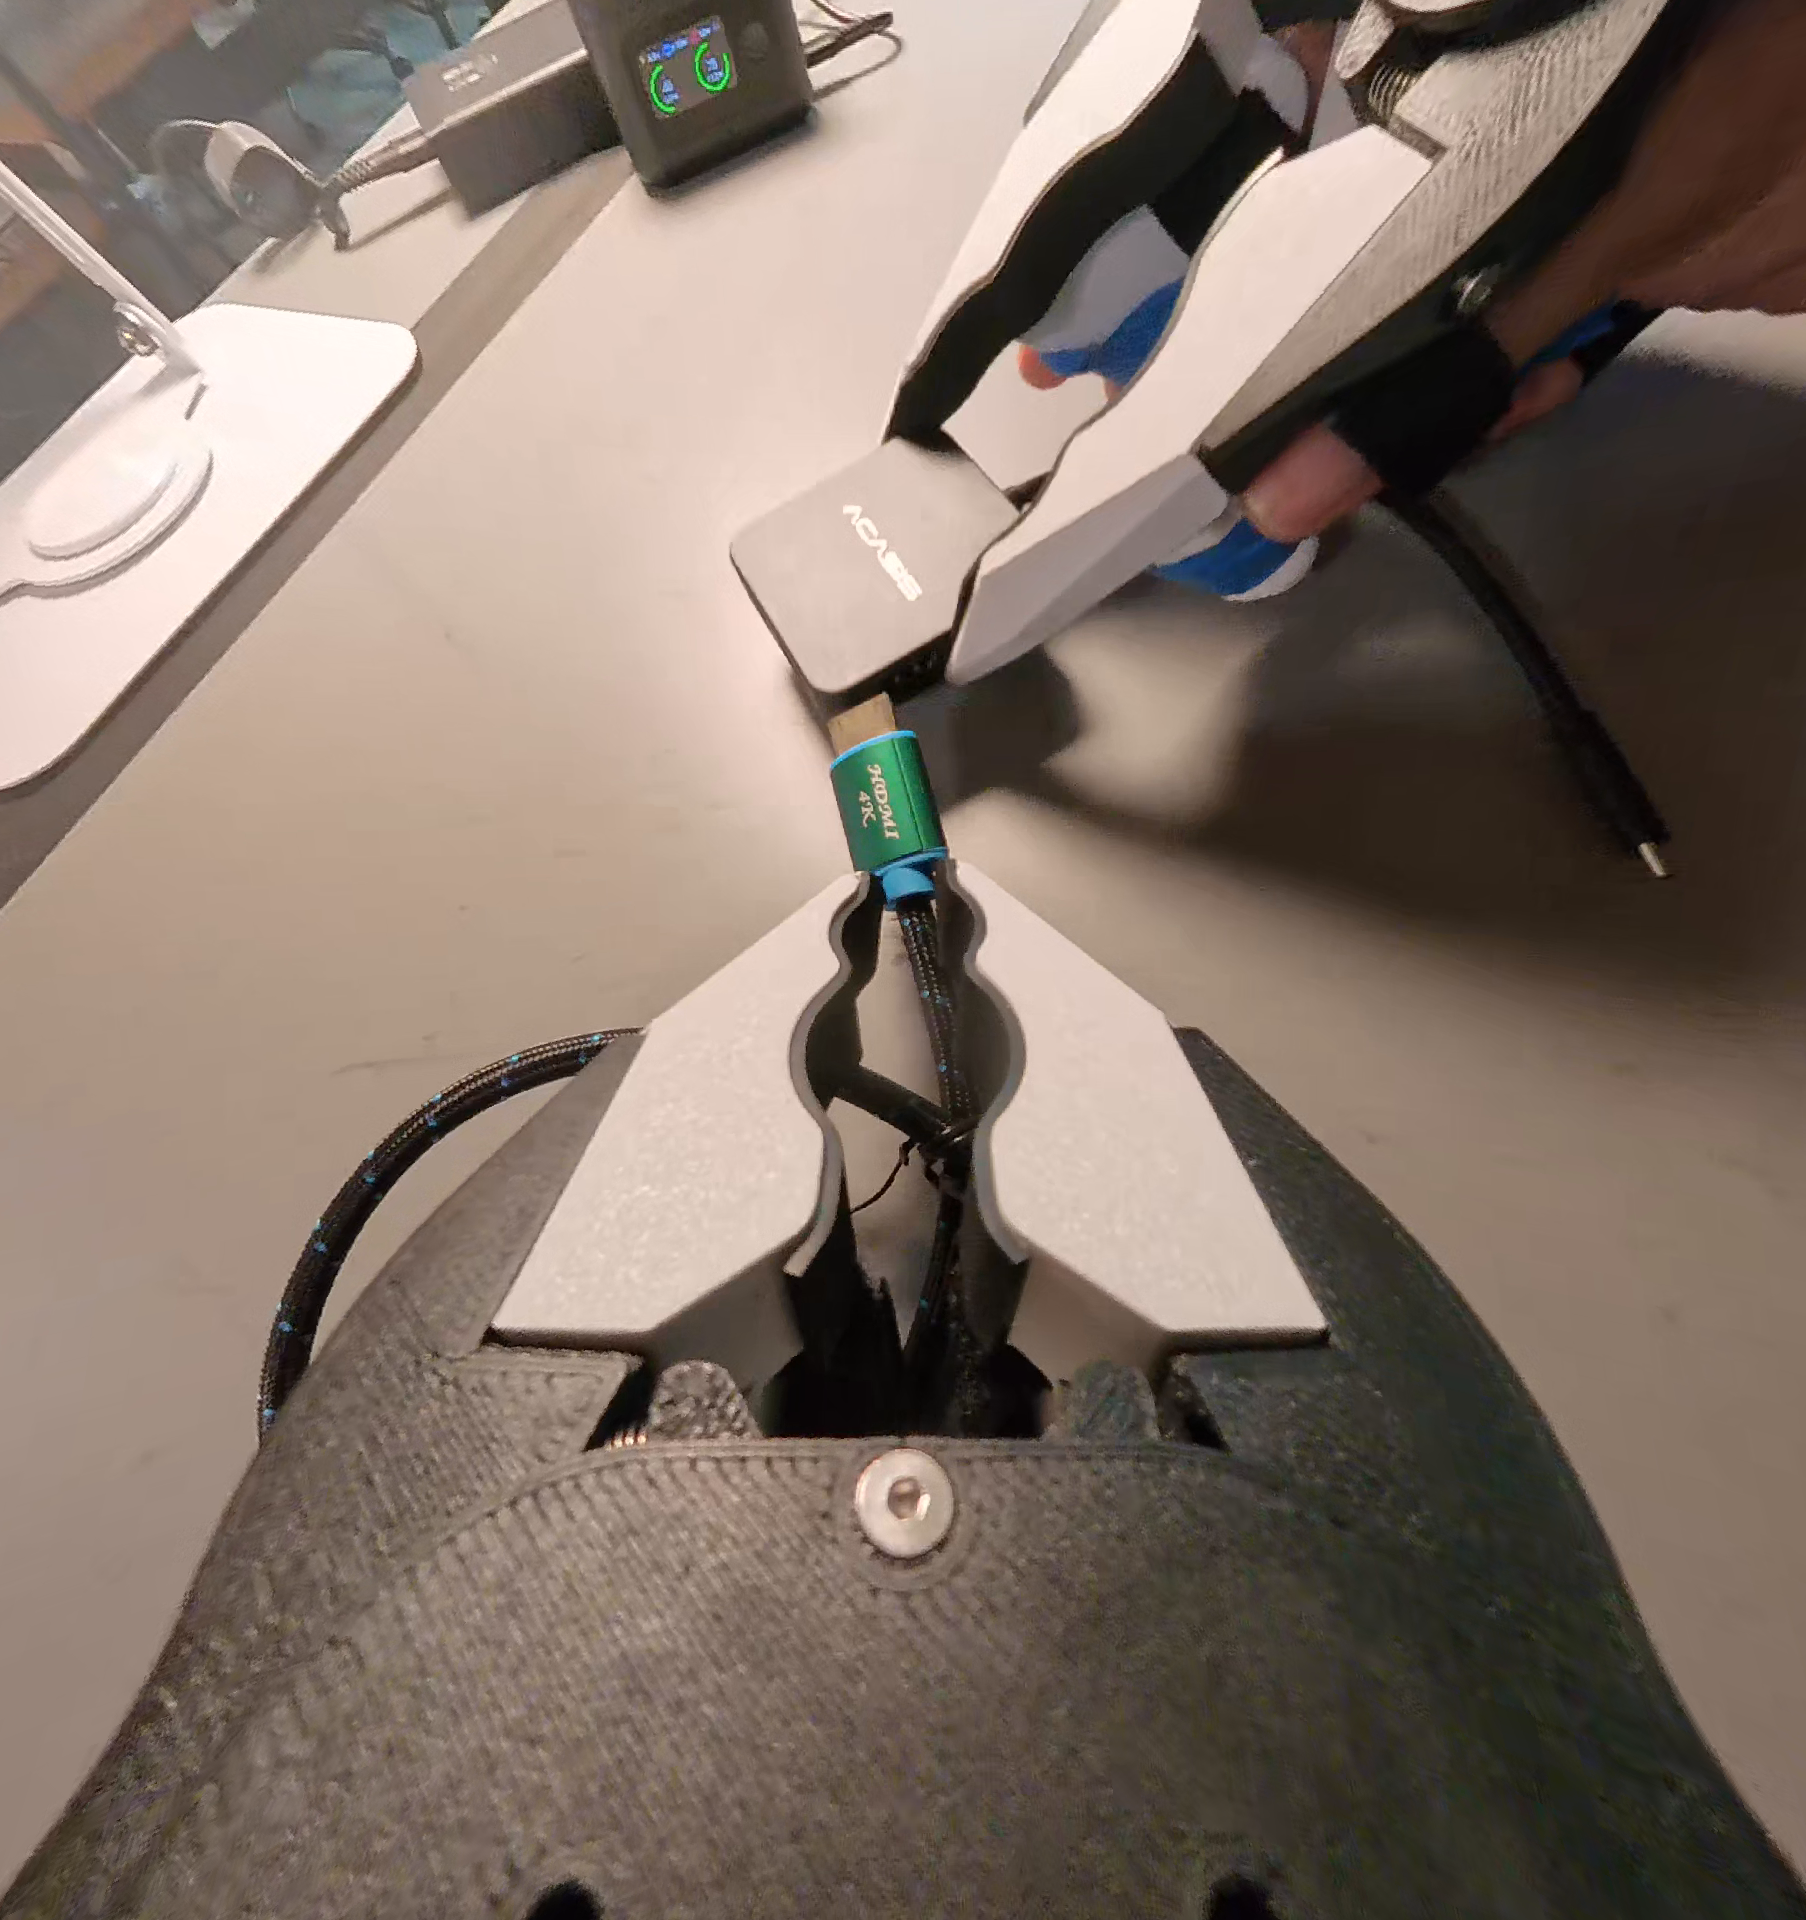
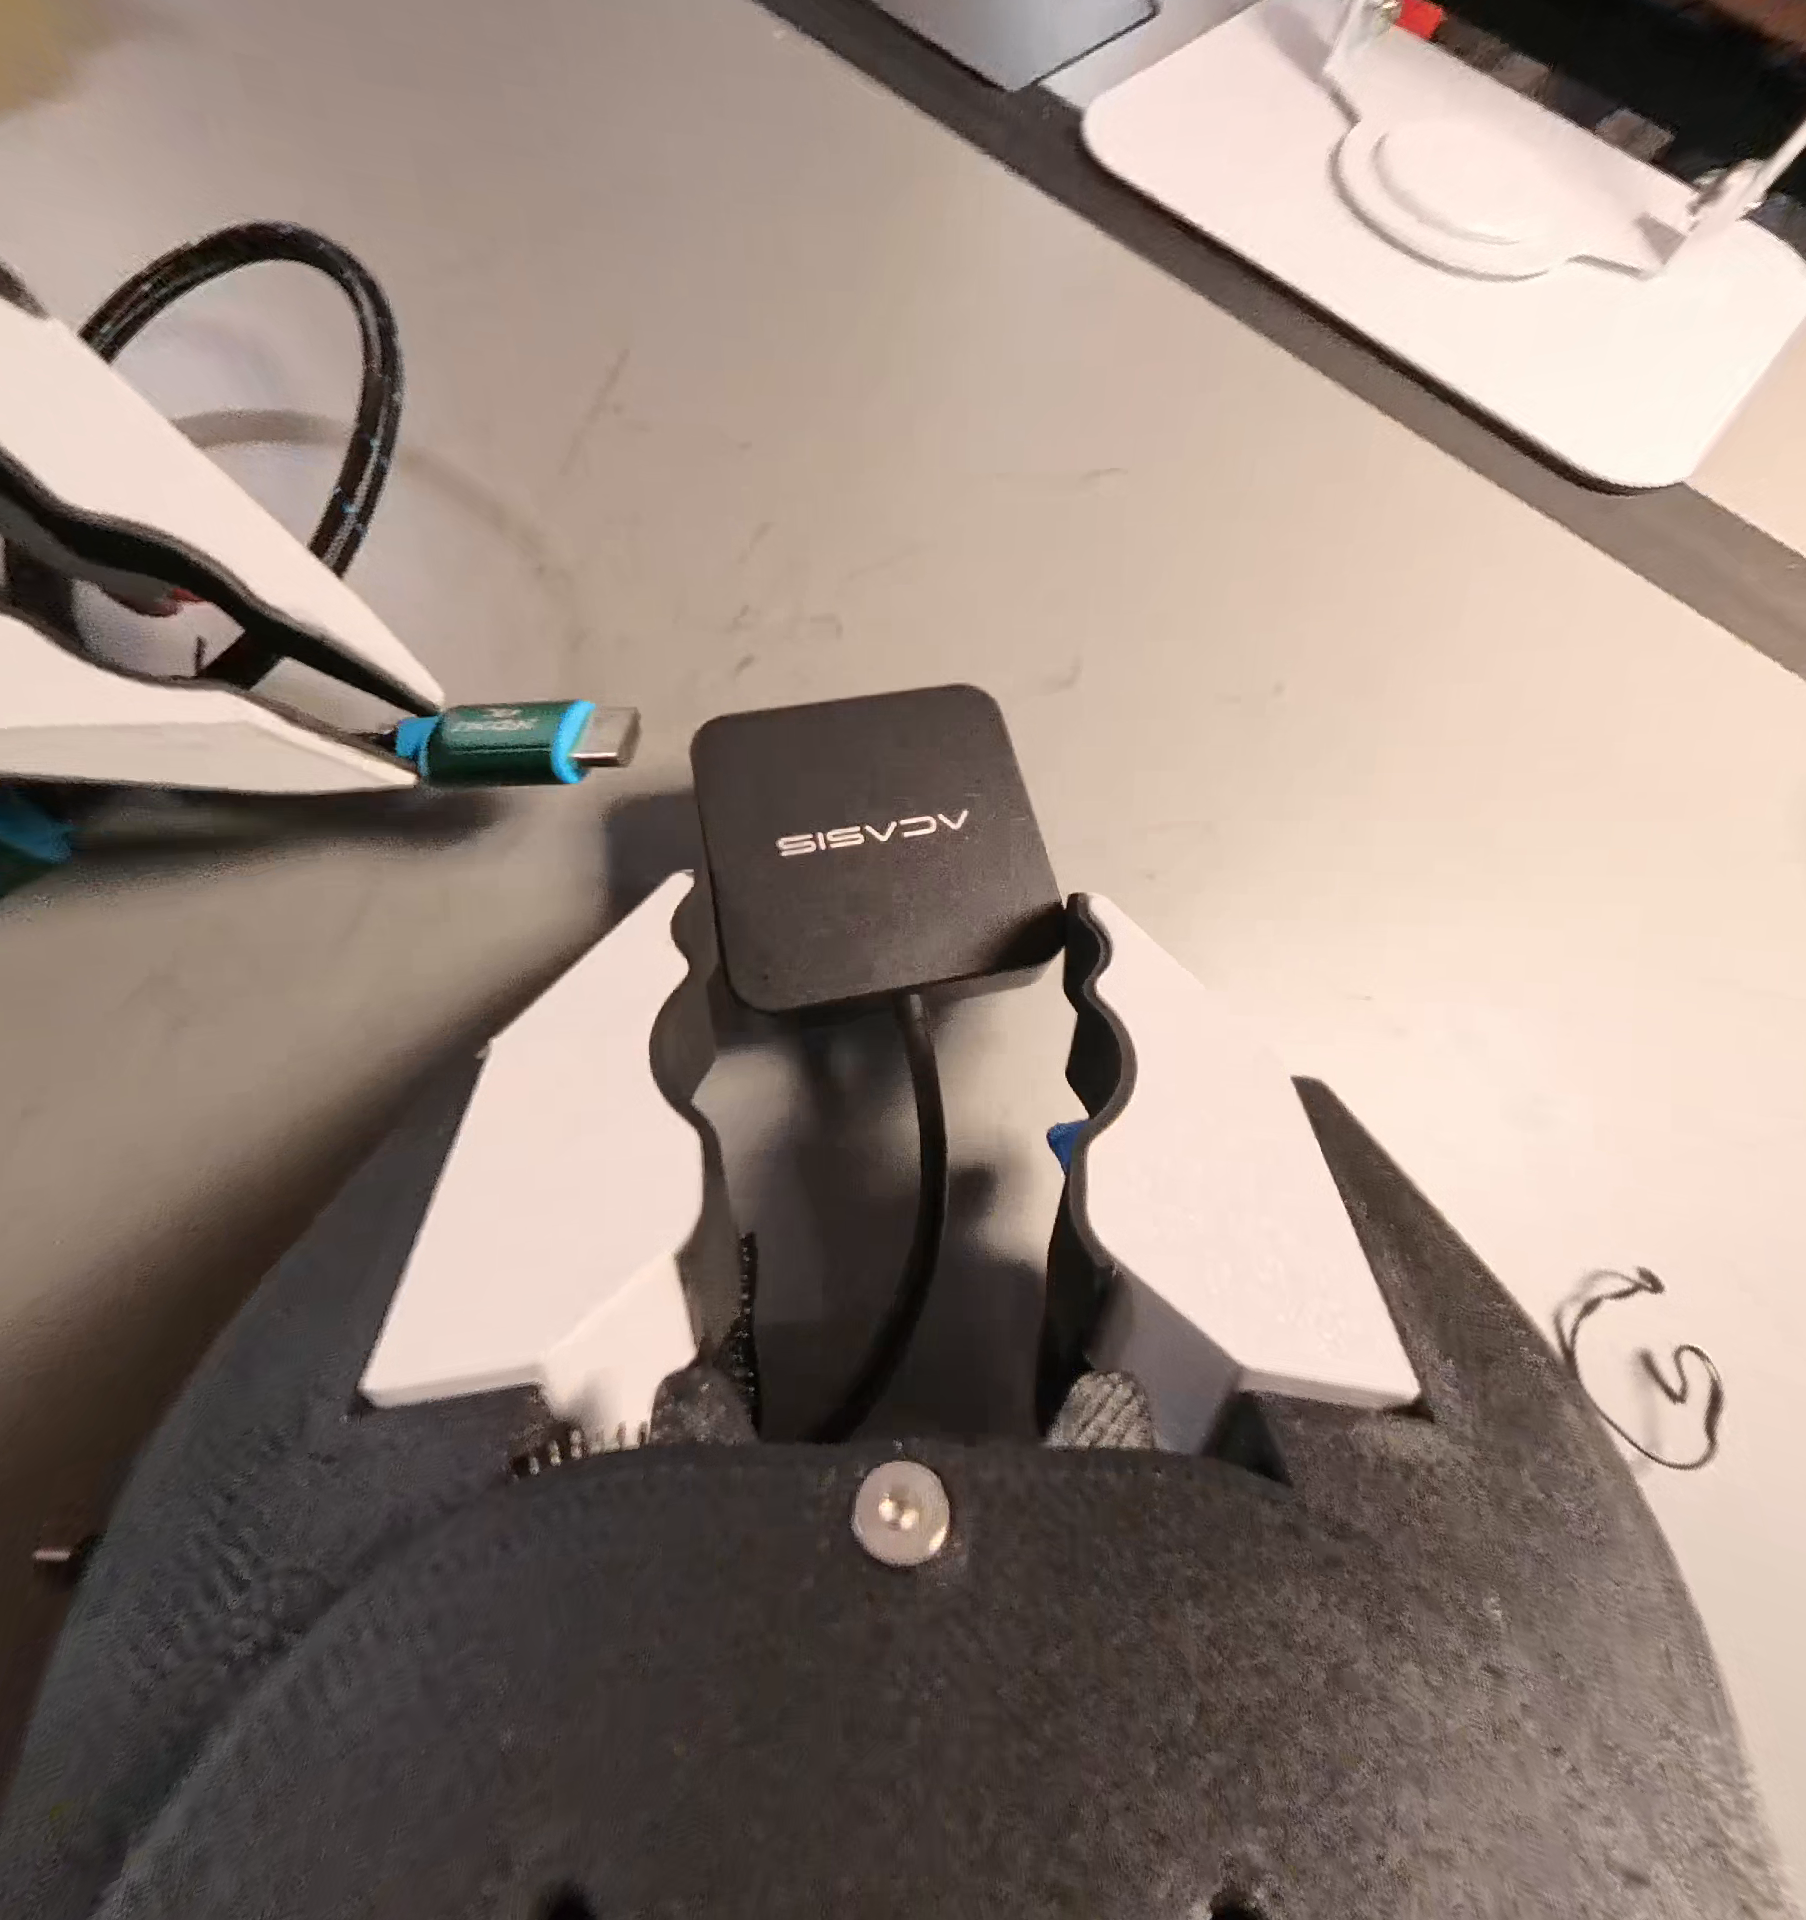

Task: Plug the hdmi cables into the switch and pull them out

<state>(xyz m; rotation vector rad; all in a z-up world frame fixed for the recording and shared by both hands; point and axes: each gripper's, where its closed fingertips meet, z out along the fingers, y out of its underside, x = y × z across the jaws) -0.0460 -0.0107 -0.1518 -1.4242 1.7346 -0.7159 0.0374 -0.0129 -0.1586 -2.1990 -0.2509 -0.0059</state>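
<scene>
Left wrist view puts the green HDMI plug point(image 1: 883, 800) straight ahead of the left tongs point(image 1: 904, 883), which pinch its braided cable point(image 1: 925, 966) just behind the blue collar. Its long axis points at the black switch point(image 1: 868, 566), metal tip just short of the side port, not yet seated by my reading. The right tongs point(image 2: 878, 914) clamp the switch from behind on the grey worktop point(image 2: 1294, 727). No containers anywhere; a white stand base point(image 2: 1450, 260) sits well apart.
</scene>
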